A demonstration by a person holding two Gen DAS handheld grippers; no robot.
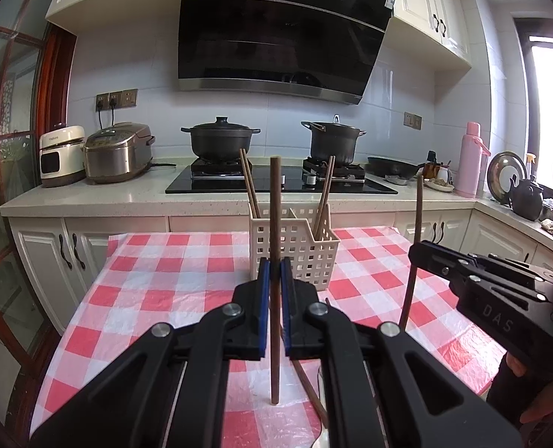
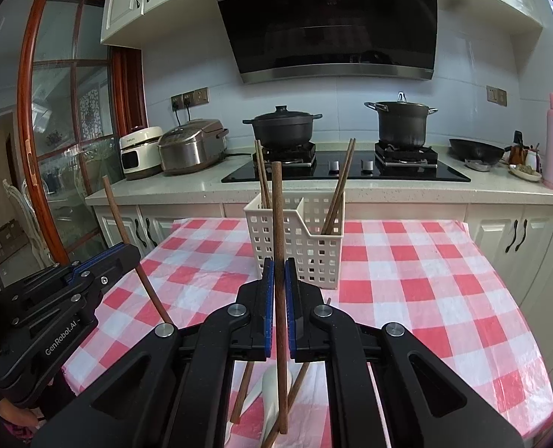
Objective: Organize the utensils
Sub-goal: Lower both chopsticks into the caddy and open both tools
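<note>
Left grip: my left gripper has its blue pads pressed on a slim dark-brown wooden chopstick, held upright, pinched around mid-length.
Right grip: my right gripper pinches a second brown wooden chopstick the same way.
Where they go: the white perforated plastic basket stands just ahead on the red-and-white checked tablecloth, with more chopsticks already leaning in it.
Handling: I judge each stick light, stiff and smooth (it could pivot or slide between flat pads), so a mid-length hold seems safest.
Still lying loose: more brown sticks and a white spoon on the cloth beneath my right gripper.
Writing: "GenRobot.AI" on the left gripper's body in the right view; "DAS" on the right gripper's body in the left view; the small white cooker's badge is too small to read.
</note>
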